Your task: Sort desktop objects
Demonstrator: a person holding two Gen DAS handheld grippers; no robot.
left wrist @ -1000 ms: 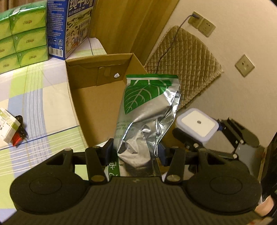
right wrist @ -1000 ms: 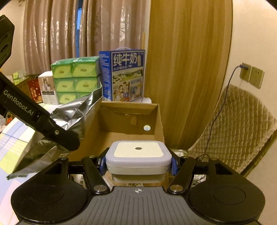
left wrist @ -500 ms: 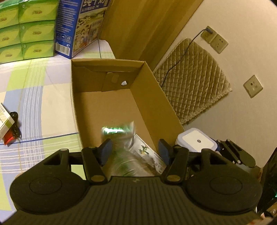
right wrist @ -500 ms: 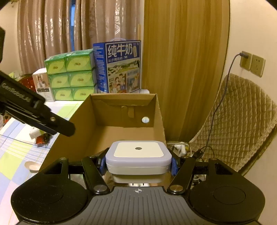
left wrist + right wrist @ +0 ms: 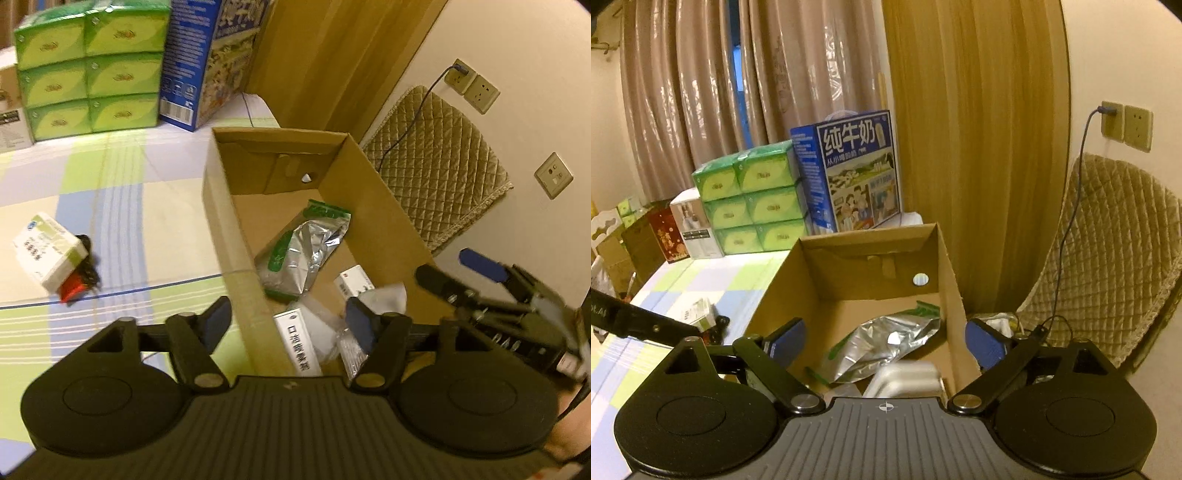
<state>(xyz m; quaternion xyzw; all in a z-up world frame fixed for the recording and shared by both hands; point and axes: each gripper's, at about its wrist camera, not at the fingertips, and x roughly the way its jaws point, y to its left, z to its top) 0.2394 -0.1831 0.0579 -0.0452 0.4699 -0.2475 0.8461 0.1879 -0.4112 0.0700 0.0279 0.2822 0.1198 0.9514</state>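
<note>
The foil pouch (image 5: 304, 251) that was clamped in the left tongs (image 5: 288, 325) a second ago is now seen lying inside the cardboard box (image 5: 384, 206), against its left wall. The left tongs are opening, and nothing is held between them. The white square case (image 5: 908, 378) that was gripped by the right tongs (image 5: 884, 341) has likewise been let go; it is seen blurred, low in the near end of the box, while those tongs are opening wide with nothing pressed between the pads. Small white packets (image 5: 299, 343) are also seen in the box. Two more things are thus judged sorted. On the checked worktop (image 5: 122, 206), a white carton (image 5: 50, 256) and a red and black item (image 5: 79, 282) beside it are left outside the box and are judged the likely next pickups.
</note>
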